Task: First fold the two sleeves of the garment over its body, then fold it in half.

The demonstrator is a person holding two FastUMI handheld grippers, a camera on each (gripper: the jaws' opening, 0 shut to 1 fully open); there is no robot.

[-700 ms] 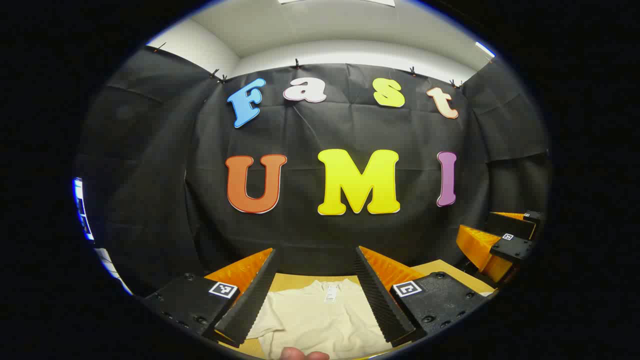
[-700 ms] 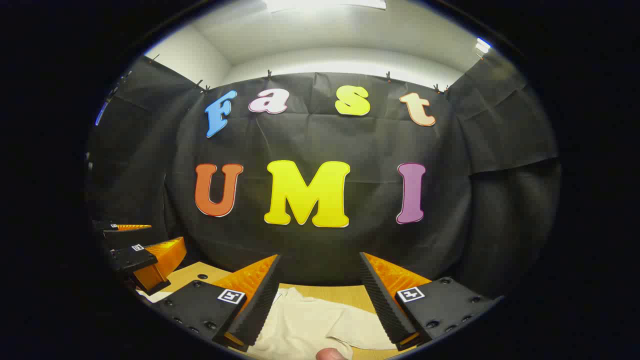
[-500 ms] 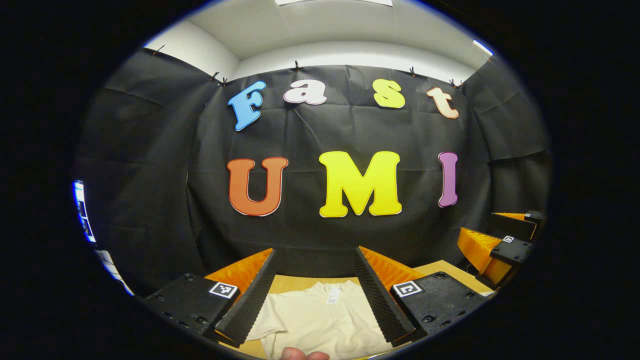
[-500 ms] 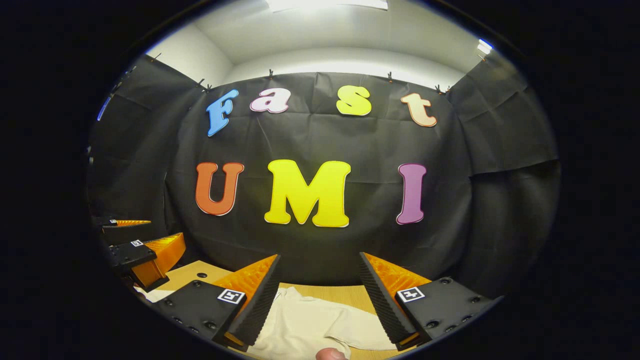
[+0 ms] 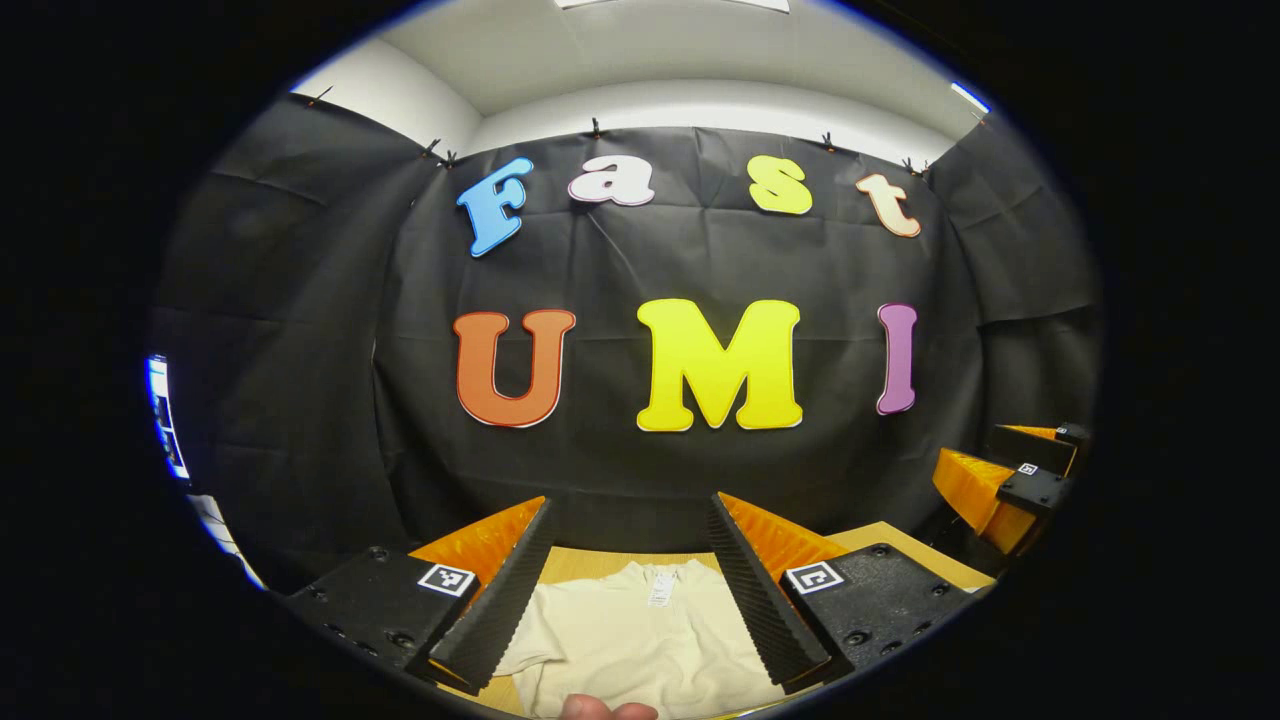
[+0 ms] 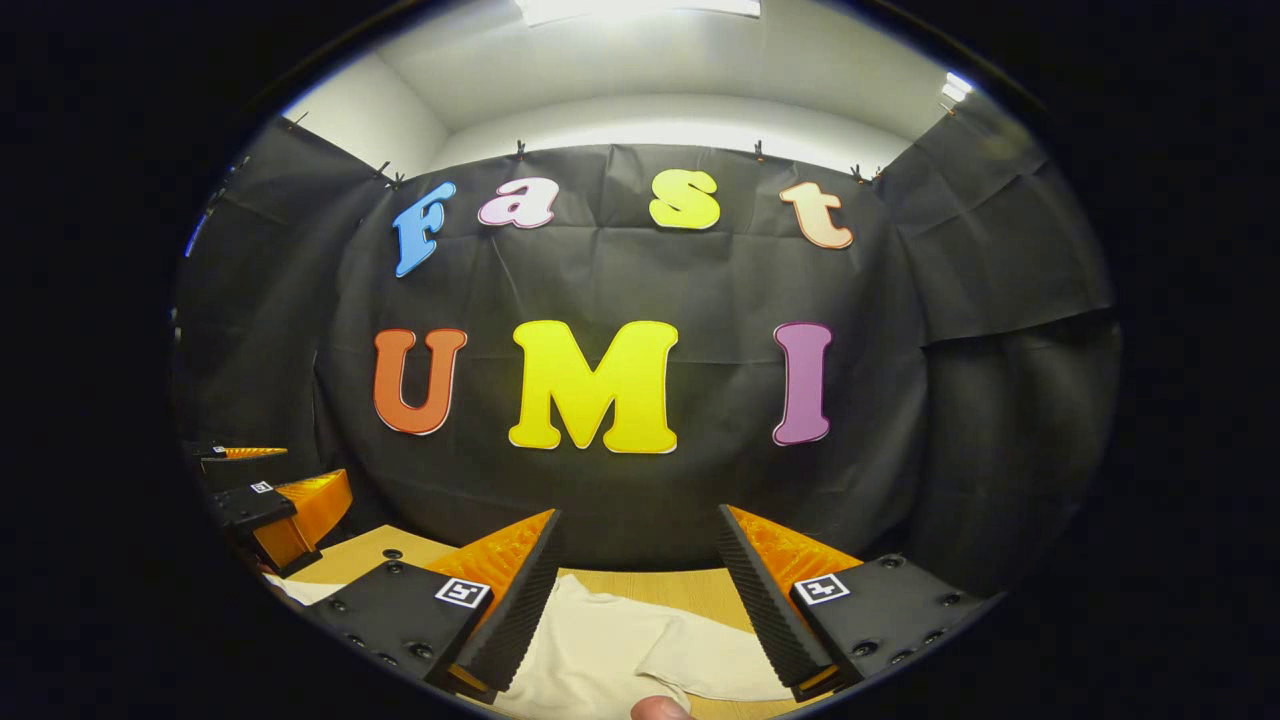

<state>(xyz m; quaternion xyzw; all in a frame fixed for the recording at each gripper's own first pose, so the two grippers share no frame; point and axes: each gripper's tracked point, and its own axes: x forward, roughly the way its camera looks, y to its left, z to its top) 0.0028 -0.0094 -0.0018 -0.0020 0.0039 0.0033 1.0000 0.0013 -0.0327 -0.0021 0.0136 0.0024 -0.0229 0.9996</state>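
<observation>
A cream garment (image 5: 640,640) lies flat on the wooden table (image 5: 905,538), its collar with a small label toward the back wall. My left gripper (image 5: 630,505) hangs above it, open, nothing between its fingers. In the right gripper view the garment's sleeve (image 6: 690,660) lies spread out to the right on the table (image 6: 690,585), below my right gripper (image 6: 638,515), which is open and holds nothing. The right gripper (image 5: 1010,480) also appears at the right edge of the left gripper view, and the left gripper (image 6: 265,485) at the left edge of the right gripper view.
Black cloth closes the booth behind and on both sides of the table. A fingertip (image 5: 608,709) of the holding hand shows at the bottom of the left gripper view, another fingertip (image 6: 660,709) at the bottom of the right gripper view. A small hole (image 6: 385,553) sits in the tabletop.
The right gripper has shifted a little to the right, away from the left one. The left gripper has stayed almost still. Both remain open above the garment.
</observation>
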